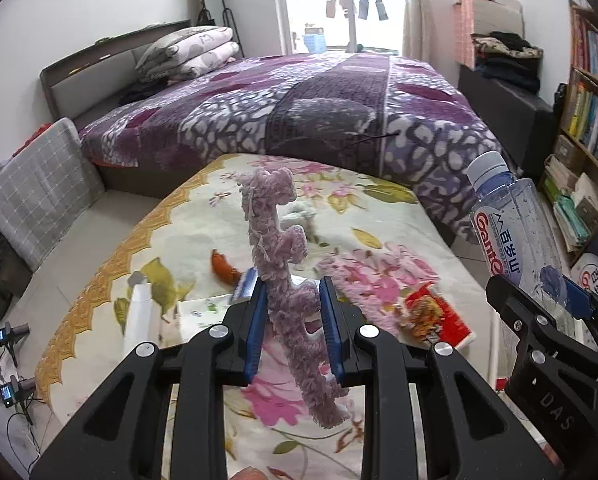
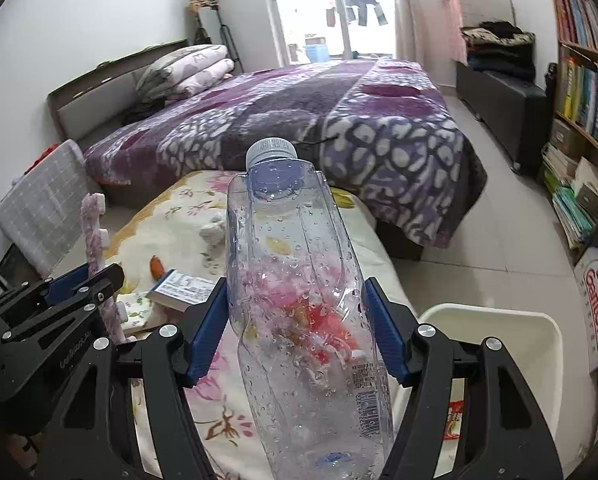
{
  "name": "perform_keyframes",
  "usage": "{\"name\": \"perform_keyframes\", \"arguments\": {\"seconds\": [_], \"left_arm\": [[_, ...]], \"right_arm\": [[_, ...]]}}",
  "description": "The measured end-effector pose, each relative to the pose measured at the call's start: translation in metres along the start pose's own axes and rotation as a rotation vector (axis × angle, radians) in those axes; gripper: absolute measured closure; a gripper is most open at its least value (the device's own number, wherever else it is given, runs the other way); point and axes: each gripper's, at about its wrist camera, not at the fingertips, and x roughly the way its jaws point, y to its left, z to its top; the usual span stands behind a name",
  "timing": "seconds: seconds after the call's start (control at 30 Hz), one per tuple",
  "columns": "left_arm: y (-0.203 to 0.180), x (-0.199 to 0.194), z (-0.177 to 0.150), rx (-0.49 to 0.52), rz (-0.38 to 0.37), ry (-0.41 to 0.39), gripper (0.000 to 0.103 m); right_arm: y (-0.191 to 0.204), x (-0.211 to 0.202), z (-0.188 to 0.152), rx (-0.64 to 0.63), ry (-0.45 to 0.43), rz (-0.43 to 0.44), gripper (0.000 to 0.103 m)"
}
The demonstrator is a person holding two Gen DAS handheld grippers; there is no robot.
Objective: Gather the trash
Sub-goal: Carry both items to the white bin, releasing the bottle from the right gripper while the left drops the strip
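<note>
My left gripper (image 1: 293,308) is shut on a pale purple foam strip (image 1: 277,248) with knobbed edges, held upright above the floral-cloth table (image 1: 203,208). My right gripper (image 2: 295,320) is shut on an empty clear plastic bottle (image 2: 295,280) with a grey cap, held upright. The bottle (image 1: 511,224) and right gripper (image 1: 555,300) show at the right of the left wrist view. The strip (image 2: 93,232) and left gripper (image 2: 87,280) show at the left of the right wrist view. A red snack wrapper (image 1: 439,316), an orange scrap (image 1: 223,266) and a white paper tube (image 1: 139,312) lie on the table.
A white bin (image 2: 511,344) stands on the floor right of the table. A small box (image 2: 183,286) and crumpled tissue (image 2: 213,228) lie on the cloth. A bed with a purple blanket (image 1: 319,108) is behind. Bookshelves (image 2: 587,92) line the right wall.
</note>
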Motion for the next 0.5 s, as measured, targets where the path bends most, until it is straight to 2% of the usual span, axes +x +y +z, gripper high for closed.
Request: {"name": "perform_keyframes", "arguments": {"seconds": [0.5], "left_arm": [[-0.050, -0.005, 0.000, 0.052, -0.090, -0.008, 0.077]], "right_arm": [[-0.065, -0.011, 0.000, 0.129, 0.020, -0.101, 0.039]]}}
